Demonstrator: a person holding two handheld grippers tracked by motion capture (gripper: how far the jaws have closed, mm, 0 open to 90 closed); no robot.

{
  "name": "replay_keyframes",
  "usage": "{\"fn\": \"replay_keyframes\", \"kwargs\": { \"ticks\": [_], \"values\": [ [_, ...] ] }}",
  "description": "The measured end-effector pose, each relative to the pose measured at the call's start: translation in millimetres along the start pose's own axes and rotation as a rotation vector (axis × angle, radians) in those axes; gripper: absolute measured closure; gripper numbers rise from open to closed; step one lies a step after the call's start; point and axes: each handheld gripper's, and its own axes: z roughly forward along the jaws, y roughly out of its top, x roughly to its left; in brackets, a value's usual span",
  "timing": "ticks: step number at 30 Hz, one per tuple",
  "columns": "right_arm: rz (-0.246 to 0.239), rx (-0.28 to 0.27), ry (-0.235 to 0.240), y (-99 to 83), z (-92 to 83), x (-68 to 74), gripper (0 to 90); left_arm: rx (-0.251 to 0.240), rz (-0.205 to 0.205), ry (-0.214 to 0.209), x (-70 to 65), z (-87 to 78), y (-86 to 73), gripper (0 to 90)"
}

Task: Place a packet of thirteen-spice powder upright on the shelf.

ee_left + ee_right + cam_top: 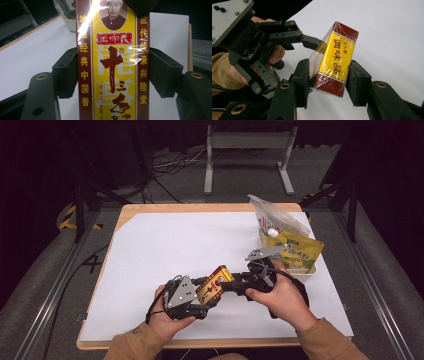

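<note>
A pale wooden counter [125,212] carries a large white paper sheet [190,245] that covers most of its top. At the sheet's far right corner stands a shallow white rectangular tray [311,268]; in it lean a clear crinkled plastic pouch [280,217] and a glossy yellow printed packet [297,251].

Near the front edge, above the sheet, a person's two hands hold a small rectangular box [215,283], yellow and dark red, wrapped in shiny clear film and printed with Chinese characters. The left claw [202,292], black with a grey three-cornered plate, grips the box by its long side edges, pads pressed flat against the film. The right claw [231,282] stands around the box's other end; its jaws are about at the box's sides, and firm contact cannot be told.
</note>
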Motion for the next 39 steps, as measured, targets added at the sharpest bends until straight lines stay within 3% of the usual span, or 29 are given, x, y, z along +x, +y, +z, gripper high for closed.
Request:
{"fn": "replay_keyframes", "kwargs": {
  "ticks": [7, 14, 23, 28, 39],
  "values": [
    [-0.009, 0.009, -0.016, 3.4, 0.8, 9.4, 63.6, 0.01, 0.014, 0.016, 0.1, 0.3, -0.2, 30.8],
    [-0.007, 0.01, 0.005, 5.6, 0.9, 11.8, 67.1, 0.014, 0.015, 0.021, -0.2, 0.1, -0.5, 29.2],
    [-0.046, 0.022, 0.002, 8.7, -0.9, 14.8, 68.0, 0.025, -0.022, -0.041, 4.8, -0.7, -2.3, 24.4],
    [-0.077, 0.02, -0.007, 11.4, -10.3, 14.0, 68.1, 0.016, -0.037, -0.062, 6.8, -4.4, -2.1, 24.2],
    [-0.138, 0.035, -0.062, 18.5, -39.5, 8.3, 68.0, 0.002, -0.069, -0.028, 18.6, -21.2, -7.1, 23.8]
  ]
}}
